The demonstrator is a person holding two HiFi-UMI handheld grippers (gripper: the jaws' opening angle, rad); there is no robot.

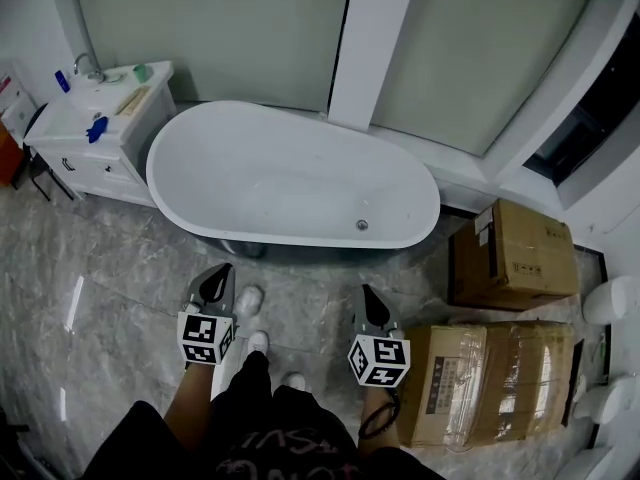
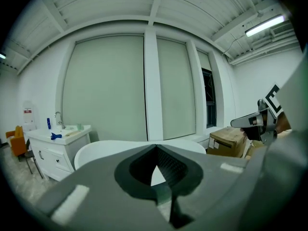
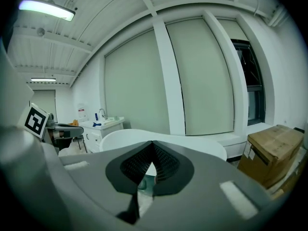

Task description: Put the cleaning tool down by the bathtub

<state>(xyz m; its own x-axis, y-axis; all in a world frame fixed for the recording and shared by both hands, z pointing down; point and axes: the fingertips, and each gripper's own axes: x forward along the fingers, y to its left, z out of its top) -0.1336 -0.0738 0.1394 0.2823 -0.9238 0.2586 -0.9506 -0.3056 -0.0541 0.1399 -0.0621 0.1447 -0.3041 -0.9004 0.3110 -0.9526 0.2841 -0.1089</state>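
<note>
The white oval bathtub (image 1: 290,178) stands ahead of me on the marble floor. A small blue tool (image 1: 97,128) lies on the white vanity (image 1: 75,153) at the tub's left end; it also shows small in the left gripper view (image 2: 56,136). My left gripper (image 1: 215,286) and right gripper (image 1: 368,306) hover side by side over the floor, short of the tub's near rim. Both are shut and hold nothing. In the gripper views the left gripper (image 2: 156,148) and right gripper (image 3: 153,144) each show tips touching, pointing at the bathtub (image 2: 125,150).
Two cardboard boxes (image 1: 515,253) (image 1: 490,378) sit on the floor to the right of the tub. A faucet (image 1: 88,65), a blue bottle (image 1: 62,81) and small items are on the vanity. An orange chair (image 2: 18,141) stands far left. The person's feet (image 1: 255,343) are below the grippers.
</note>
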